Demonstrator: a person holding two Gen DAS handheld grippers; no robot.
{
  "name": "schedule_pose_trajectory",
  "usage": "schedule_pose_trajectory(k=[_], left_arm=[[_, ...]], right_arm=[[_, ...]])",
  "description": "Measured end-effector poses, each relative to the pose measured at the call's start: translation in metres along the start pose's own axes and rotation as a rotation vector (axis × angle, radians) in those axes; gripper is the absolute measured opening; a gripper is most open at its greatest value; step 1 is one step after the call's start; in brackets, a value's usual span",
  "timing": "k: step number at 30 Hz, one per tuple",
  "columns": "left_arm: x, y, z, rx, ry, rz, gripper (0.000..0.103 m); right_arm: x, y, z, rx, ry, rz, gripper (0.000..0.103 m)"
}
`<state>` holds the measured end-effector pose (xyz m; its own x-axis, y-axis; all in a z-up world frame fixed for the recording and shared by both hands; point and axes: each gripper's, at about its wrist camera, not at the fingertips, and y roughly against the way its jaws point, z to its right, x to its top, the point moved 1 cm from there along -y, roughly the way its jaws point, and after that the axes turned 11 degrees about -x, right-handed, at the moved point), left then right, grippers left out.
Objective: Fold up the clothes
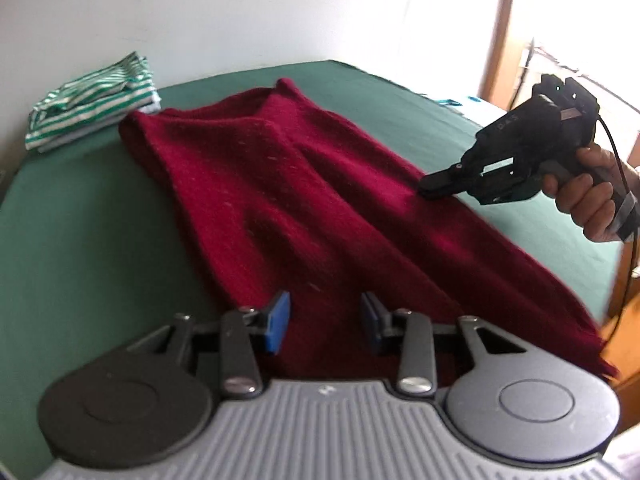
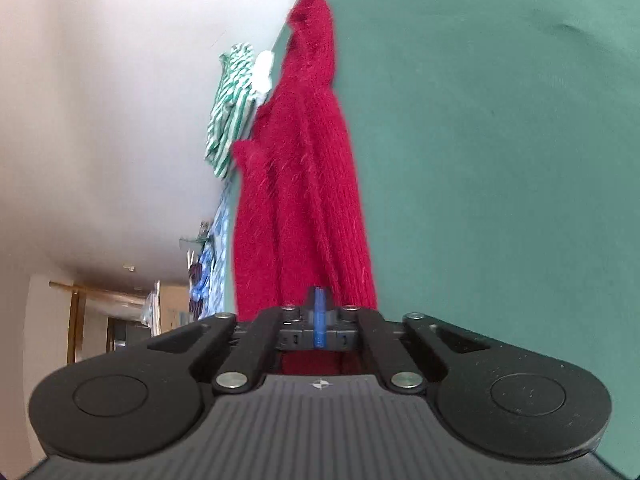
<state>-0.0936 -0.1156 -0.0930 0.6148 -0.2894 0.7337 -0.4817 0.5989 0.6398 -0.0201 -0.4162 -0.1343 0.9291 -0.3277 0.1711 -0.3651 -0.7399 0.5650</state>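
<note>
A red sweater (image 1: 304,208) lies rumpled on the green sheet (image 1: 100,220), its near edge lifted. The left gripper (image 1: 325,326) stands with jaws apart over the knit, pads clear of it. The right gripper (image 2: 319,318) pinches the sweater's edge, jaws together (a hand (image 1: 588,192) holds it). Striped clothes (image 1: 96,100) sit folded behind.

Left gripper (image 1: 325,326): jaws apart, blue pads (image 1: 279,326) clear of each other. Right gripper (image 1: 430,189): jaws closed (pads together), held in person's hand (image 1: 588,196), angled downward.
</note>
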Motion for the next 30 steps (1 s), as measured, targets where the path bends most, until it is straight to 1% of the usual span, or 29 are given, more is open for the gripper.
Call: schedule_pose_trajectory(k=[1, 2, 3, 4, 6, 7, 9, 11, 14, 15, 18, 19, 20, 21, 22, 23, 24, 25, 26, 27, 28, 29, 30], left_arm=[[-0.008, 0.007, 0.007, -0.021, 0.017, -0.006, 0.04], [-0.017, 0.012, 0.015, -0.024, 0.016, -0.006, 0.04], [-0.025, 0.017, 0.023, -0.023, 0.012, -0.006, 0.04], [-0.033, 0.022, 0.031, -0.023, 0.007, -0.005, 0.04], [-0.047, 0.033, 0.046, -0.026, 0.001, -0.005, 0.043], [-0.053, 0.037, 0.052, -0.035, 0.003, -0.003, 0.045], [-0.064, 0.045, 0.062, -0.056, 0.009, 0.003, 0.046], [-0.074, 0.049, 0.071, -0.078, -0.026, 0.001, 0.056], [-0.085, 0.051, 0.084, -0.068, -0.115, -0.003, 0.061], [-0.087, 0.052, 0.087, -0.065, -0.133, -0.008, 0.061], [-0.09, 0.058, 0.089, -0.078, -0.118, -0.033, 0.061], [-0.089, 0.059, 0.089, -0.08, -0.111, -0.047, 0.058], [-0.088, 0.063, 0.089, -0.091, -0.093, -0.054, 0.052], [-0.09, 0.069, 0.087, -0.107, -0.05, -0.046, 0.052], [-0.091, 0.076, 0.085, -0.124, -0.003, -0.035, 0.053], [-0.094, 0.081, 0.082, -0.127, 0.055, -0.018, 0.058], [-0.098, 0.081, 0.079, -0.116, 0.098, -0.015, 0.06], [-0.103, 0.079, 0.077, -0.095, 0.129, -0.025, 0.06], [-0.107, 0.075, 0.075, -0.069, 0.154, -0.038, 0.058], [-0.112, 0.07, 0.075, -0.045, 0.173, -0.048, 0.057], [-0.117, 0.066, 0.076, -0.021, 0.191, -0.057, 0.057], [-0.12, 0.062, 0.077, -0.007, 0.211, -0.059, 0.057], [-0.122, 0.058, 0.077, -0.013, 0.237, -0.058, 0.058]], right_arm=[[-0.011, 0.005, -0.004, 0.018, 0.023, -0.024, 0.01], [-0.026, 0.008, -0.005, 0.021, 0.025, -0.068, 0.01], [-0.041, 0.012, -0.001, -0.011, 0.019, -0.105, 0.004], [-0.057, 0.016, 0.002, -0.032, 0.011, -0.135, 0.002], [-0.086, 0.027, 0.012, -0.013, -0.026, -0.148, 0.0], [-0.099, 0.035, 0.017, -0.017, -0.034, -0.13, 0.0], [-0.12, 0.05, 0.021, -0.028, -0.06, -0.073, 0.0], [-0.135, 0.06, 0.022, -0.043, -0.081, -0.013, 0.0], [-0.149, 0.059, 0.011, -0.082, -0.034, 0.046, 0.0], [-0.152, 0.059, 0.007, -0.094, -0.024, 0.054, 0.0], [-0.159, 0.057, -0.001, -0.152, 0.042, 0.062, 0.0], [-0.162, 0.06, -0.005, -0.169, 0.075, 0.072, 0.0], [-0.164, 0.065, -0.012, -0.175, 0.107, 0.087, 0.007], [-0.166, 0.069, -0.02, -0.17, 0.147, 0.1, 0.008], [-0.168, 0.073, -0.032, -0.138, 0.214, 0.104, 0.008], [-0.17, 0.073, -0.039, -0.147, 0.271, 0.1, 0.009], [-0.171, 0.072, -0.046, -0.159, 0.32, 0.095, 0.013], [-0.172, 0.067, -0.049, -0.18, 0.342, 0.088, 0.019], [-0.172, 0.062, -0.052, -0.188, 0.36, 0.078, 0.018], [-0.171, 0.054, -0.054, -0.161, 0.359, 0.064, 0.017], [-0.169, 0.046, -0.053, -0.165, 0.356, 0.059, 0.017], [-0.166, 0.037, -0.053, -0.168, 0.352, 0.054, 0.017], [-0.164, 0.029, -0.052, -0.177, 0.349, 0.05, 0.018]])
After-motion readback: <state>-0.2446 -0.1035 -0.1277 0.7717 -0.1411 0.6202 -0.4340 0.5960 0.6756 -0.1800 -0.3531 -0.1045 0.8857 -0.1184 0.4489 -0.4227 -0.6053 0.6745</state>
